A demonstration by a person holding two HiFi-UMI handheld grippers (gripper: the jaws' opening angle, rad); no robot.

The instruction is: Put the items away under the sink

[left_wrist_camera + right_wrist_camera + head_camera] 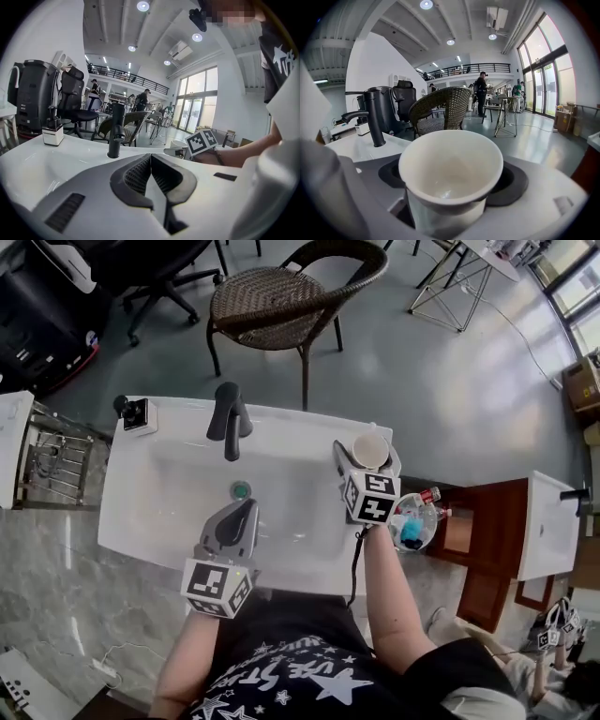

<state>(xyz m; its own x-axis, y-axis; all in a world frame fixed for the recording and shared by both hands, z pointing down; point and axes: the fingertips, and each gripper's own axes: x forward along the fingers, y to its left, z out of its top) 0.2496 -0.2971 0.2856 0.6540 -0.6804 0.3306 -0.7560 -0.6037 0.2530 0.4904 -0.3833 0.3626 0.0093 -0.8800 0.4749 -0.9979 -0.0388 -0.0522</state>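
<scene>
R gripper clamped on white cup – prob. empty, L gripper jaws together, over sink

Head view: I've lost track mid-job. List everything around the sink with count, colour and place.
sink: one, white, centre.
faucet: one, black, on the sink's back rim.
drain plug: one, greenish, on the basin floor.
small dispenser: one, white with a black top, at the sink's back left corner.
cup: one, white, upright, at the sink's right rim.
tub of bottles: one, pale, to the right of the sink; contents red-capped and blue.
wicker chair: one, dark brown, behind the sink.
office chair: one, black, far left.
left gripper: jaws together, holding nothing, over the basin's front.
right gripper: closed on the cup.
</scene>
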